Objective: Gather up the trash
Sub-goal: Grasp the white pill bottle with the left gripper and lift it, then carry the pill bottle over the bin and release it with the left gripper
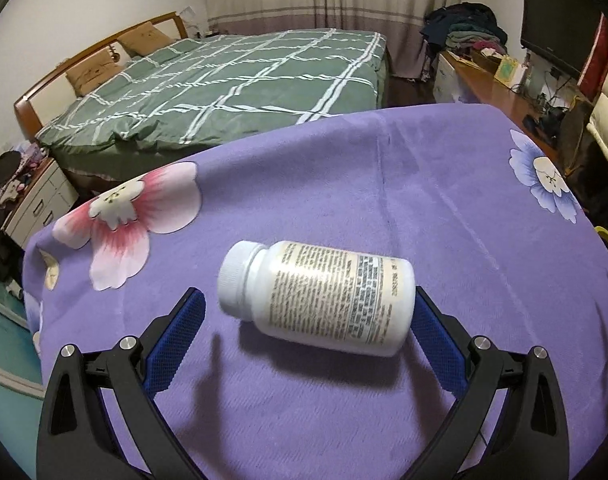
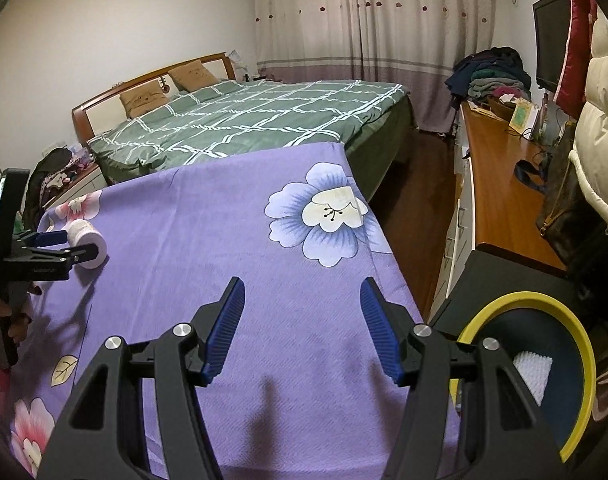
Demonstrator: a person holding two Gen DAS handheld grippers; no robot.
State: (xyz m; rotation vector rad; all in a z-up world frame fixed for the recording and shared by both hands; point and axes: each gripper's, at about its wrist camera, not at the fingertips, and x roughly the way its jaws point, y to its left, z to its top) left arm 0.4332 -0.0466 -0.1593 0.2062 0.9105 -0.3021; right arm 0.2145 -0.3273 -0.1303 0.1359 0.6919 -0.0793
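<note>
A white pill bottle [image 1: 319, 296] with a printed label lies on its side on the purple flowered tablecloth [image 1: 383, 184], cap to the left. My left gripper [image 1: 305, 304] is open, its blue pads on either side of the bottle; the right pad [image 1: 427, 320] is at the bottle's base, the left pad is apart from the cap. In the right wrist view the bottle [image 2: 86, 246] and the left gripper [image 2: 52, 246] show at far left. My right gripper [image 2: 302, 328] is open and empty over the cloth. A yellow-rimmed bin [image 2: 583, 364] stands at the lower right.
The table's right edge [image 2: 387, 248] drops to a dark wood floor. A bed [image 1: 224, 88] with a green checked cover lies beyond the table. A long wooden desk [image 2: 503, 196] with clutter runs along the right wall. A white object lies inside the bin.
</note>
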